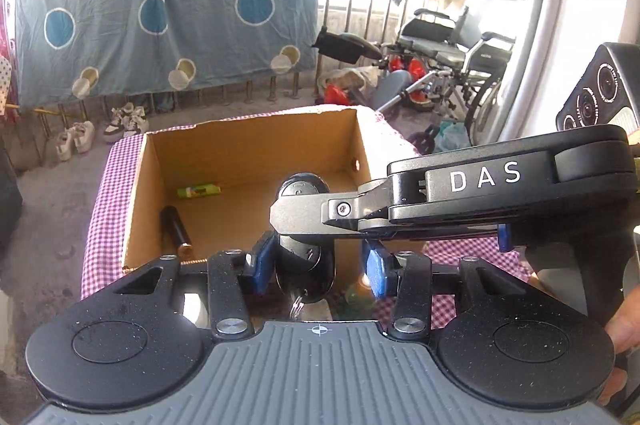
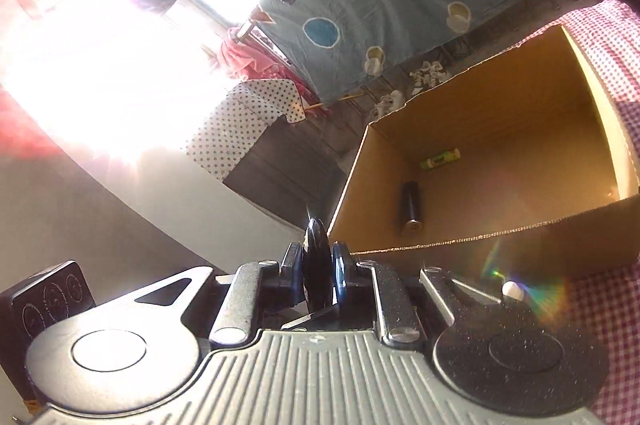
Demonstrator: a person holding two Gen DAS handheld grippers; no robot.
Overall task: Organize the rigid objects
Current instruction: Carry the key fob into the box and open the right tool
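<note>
Sunlight floods a cluttered room where a blue cloth (image 1: 168, 21) with circles and triangles hangs over a railing, shoes (image 1: 120, 123) stand on the floor below it and a wheelchair (image 1: 452, 45) is parked to the right. Purple-checked fabric (image 1: 108, 185) covers the tabletop, and an open cardboard box (image 1: 248, 145) sits on it, holding a black cylinder (image 1: 176, 231) lying on the box floor with its metal end toward the near wall, and a green tube (image 1: 199, 190) lying crosswise farther back.

Above the box's near edge, the right gripper (image 2: 320, 273) pinches a black key fob (image 1: 305, 257) flat between its jaws, pads pressed on both faces. The fob's long axis runs away from the left camera, over the box, with keys dangling at its near end. The left gripper (image 1: 318, 265) has its jaws partly spread on either side of the fob; the right blue pad (image 1: 376, 267) stands clear of it, while contact on the left side cannot be told.
</note>
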